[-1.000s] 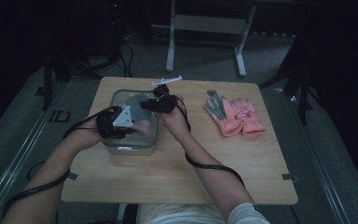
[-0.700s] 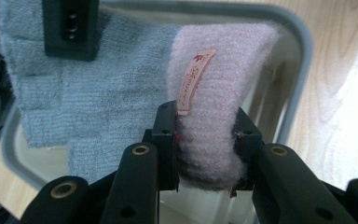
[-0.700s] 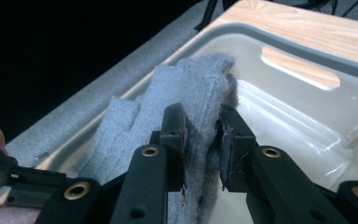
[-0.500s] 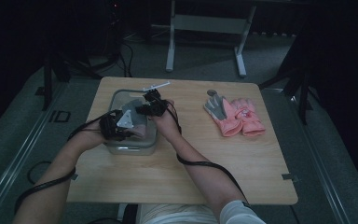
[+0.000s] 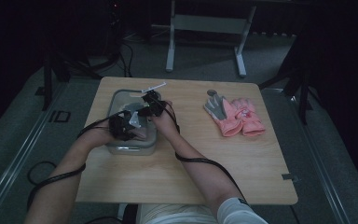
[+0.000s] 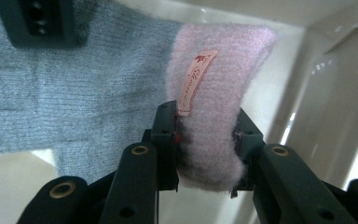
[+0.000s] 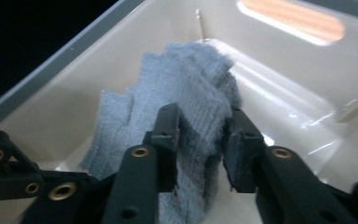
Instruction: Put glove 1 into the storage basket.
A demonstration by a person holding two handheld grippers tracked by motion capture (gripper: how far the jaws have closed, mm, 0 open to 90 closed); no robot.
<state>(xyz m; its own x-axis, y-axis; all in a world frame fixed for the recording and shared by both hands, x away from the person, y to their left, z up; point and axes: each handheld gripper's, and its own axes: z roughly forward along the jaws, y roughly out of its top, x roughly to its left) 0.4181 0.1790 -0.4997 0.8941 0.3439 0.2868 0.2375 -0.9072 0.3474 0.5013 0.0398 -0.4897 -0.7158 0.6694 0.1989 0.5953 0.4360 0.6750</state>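
Observation:
A knit glove, grey [image 6: 74, 93] with a pink cuff [image 6: 214, 93] that bears a small label, hangs inside a clear plastic bin [image 5: 117, 94] on the left of the wooden table. My left gripper [image 6: 205, 140] [image 5: 135, 127] is shut on the pink cuff. The grey finger end [image 7: 191, 88] lies between the jaws of my right gripper [image 7: 200, 140] [image 5: 140, 113], which have just been opening. A dark gap shows at its right pad [image 7: 233, 154]. Both grippers are low inside the bin, close together.
A pair of pink gloves [image 5: 242, 119] with a grey glove [image 5: 216, 106] partly on them lies on the table's right half. A thin white strip [image 5: 154, 87] rests behind the bin. The bin's pale walls [image 7: 284, 60] stand close around both grippers. Cables trail off the table's front.
Both hands have sunk lower into the bin with the glove stretched between them.

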